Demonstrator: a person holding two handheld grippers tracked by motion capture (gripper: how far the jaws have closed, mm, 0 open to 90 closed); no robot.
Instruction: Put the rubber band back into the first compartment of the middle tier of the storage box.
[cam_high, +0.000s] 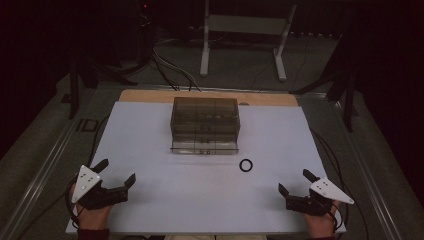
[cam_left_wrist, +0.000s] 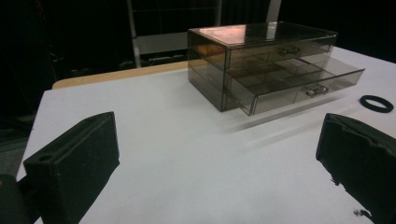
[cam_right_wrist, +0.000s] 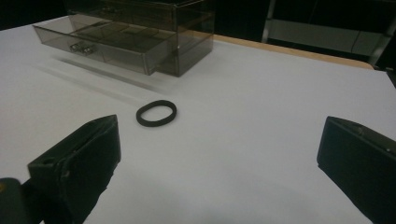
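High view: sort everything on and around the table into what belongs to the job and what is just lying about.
Job:
- black ring
- smoky clear drawer box, lower drawer pulled out
- left gripper and right gripper, both open

Lying about:
- white stand behind the table
- floor cables

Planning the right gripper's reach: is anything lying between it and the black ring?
Nothing visible. Bare white table lies between the open right gripper and the ring. The drawer box sits beyond the ring, off that path.
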